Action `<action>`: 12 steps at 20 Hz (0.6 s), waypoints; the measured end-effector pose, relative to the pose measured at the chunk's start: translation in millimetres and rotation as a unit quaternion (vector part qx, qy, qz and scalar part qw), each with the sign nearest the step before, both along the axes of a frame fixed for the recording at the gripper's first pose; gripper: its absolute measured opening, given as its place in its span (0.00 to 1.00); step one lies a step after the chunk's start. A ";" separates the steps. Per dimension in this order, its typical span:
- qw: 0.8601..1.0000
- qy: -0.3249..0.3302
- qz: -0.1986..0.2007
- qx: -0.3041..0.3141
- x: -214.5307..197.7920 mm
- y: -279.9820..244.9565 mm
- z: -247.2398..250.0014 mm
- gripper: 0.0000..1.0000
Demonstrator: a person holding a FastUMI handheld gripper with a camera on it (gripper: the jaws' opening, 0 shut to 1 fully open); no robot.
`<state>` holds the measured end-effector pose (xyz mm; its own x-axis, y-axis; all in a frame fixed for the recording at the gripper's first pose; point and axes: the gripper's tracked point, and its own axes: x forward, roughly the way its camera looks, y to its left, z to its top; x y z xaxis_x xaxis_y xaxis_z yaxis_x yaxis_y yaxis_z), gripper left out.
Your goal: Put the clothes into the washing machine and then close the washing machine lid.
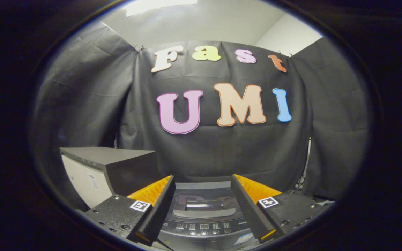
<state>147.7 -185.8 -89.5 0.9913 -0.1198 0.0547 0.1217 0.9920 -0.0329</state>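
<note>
Washing machine (202, 212) lid down, tool (202, 184) open above

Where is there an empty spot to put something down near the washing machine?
The flat grey top of the box, left of the washing machine against the black cloth wall, looks bare. The machine's closed lid is also bare, between the open gripper fingers. It is crowded at the button panel along the near edge, close below the fingers.

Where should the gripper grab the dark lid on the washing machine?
Probably at the pale recessed handle along the front edge of the dark glossy washing machine lid, coming from the control-panel side. The lid lies flat, so that lip looks like the only graspable edge. The open gripper hangs above it.
</note>
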 end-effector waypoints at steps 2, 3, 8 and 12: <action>1.000 -0.006 -0.015 -0.019 -18.7 -6.8 -13.3 0.97; 1.000 -0.002 -0.019 -0.013 -24.3 -7.8 -24.7 0.97; 1.000 0.028 -0.008 0.013 -39.5 -3.3 -43.4 0.97; 0.999 0.043 0.012 -0.009 -46.4 3.2 -46.4 0.97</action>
